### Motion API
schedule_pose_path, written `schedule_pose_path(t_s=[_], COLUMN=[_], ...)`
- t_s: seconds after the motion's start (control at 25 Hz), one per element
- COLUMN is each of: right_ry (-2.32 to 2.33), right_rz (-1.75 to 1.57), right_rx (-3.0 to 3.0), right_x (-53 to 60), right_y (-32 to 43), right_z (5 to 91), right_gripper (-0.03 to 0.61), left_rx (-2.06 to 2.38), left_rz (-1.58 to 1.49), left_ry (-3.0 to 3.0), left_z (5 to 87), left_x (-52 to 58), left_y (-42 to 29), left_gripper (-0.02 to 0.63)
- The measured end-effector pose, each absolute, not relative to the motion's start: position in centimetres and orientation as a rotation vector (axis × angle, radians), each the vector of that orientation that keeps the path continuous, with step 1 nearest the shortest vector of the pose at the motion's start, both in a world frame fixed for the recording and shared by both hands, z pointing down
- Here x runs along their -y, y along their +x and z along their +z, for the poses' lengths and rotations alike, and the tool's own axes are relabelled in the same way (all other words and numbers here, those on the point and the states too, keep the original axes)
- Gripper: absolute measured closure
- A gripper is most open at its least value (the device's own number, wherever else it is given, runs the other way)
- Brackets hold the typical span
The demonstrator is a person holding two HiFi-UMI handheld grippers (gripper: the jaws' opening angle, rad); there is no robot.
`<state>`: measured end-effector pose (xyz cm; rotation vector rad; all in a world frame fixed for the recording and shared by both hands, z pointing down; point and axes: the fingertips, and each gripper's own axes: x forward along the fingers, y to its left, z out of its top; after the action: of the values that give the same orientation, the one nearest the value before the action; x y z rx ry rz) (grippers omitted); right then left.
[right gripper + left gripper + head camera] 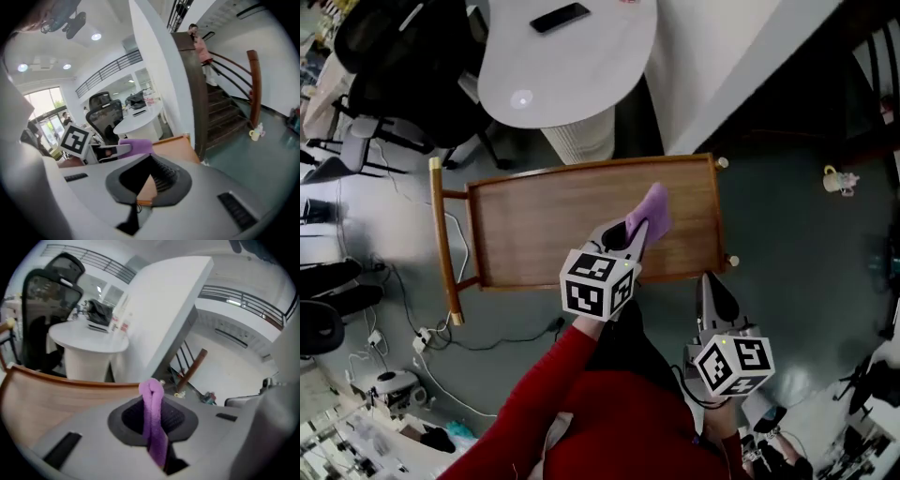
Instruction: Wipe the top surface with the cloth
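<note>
1. The left hand-held gripper [639, 230] reaches over the wooden bench [534, 230] from its near side. Its jaws are clamped on a purple cloth [653, 208].
2. In the left gripper view the cloth [152, 425] stands as a folded strip pinched between the two dark pads [180, 420], and its top bulges out past the jaw tips.
3. In the head view the cloth lies over the right part of the bench top, nearer the far rim than the near one. It looks to be resting on the wood, though the angle leaves that unsure.
4. The right hand-held gripper [710, 283] hangs off the bench, just beyond its near right corner and above the grey floor [797, 262]. The right gripper view shows its jaws set narrowly apart with nothing between them; only bench wood shows through the gap.
5. Each gripper carries a marker cube, the left [598, 283] and the right [733, 364].
6. A red sleeve [548, 403] runs up to the left gripper.
7. Beyond the wooden bench stands a white bench [581, 66] with a dark flat object [560, 17] on it, and a black office chair [403, 75] is to its left.
</note>
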<state>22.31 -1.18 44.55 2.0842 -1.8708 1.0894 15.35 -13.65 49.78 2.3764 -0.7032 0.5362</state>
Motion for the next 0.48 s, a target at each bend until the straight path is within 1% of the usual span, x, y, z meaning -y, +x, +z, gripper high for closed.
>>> schedule_pose_path(t_s=[0.16,0.28,0.36,0.48], right_ry=[1.860,1.692,1.593,1.490], right_rz=[1.062,1.041,1.022,1.001], right_rx=[2.079,2.184,2.227,2.257], right_x=[6.7,8.7,9.3,9.6], right_y=[17.0,12.5,10.0,7.6], right_z=[44.4,44.5,44.6,44.7], right_gripper=[0.575,0.575,0.575,0.575], left_rx=[1.127,1.446,1.572,1.632], left_rz=[0.478,0.605,0.720,0.877], left_ry=[2.347,2.289,2.235,2.151], left_z=[46.8,46.2,46.7,48.5], left_x=[17.8,18.4,17.8,15.9], left_y=[0.9,-9.8,-14.9,-19.2], left_gripper=[0.565,0.565,0.565,0.565])
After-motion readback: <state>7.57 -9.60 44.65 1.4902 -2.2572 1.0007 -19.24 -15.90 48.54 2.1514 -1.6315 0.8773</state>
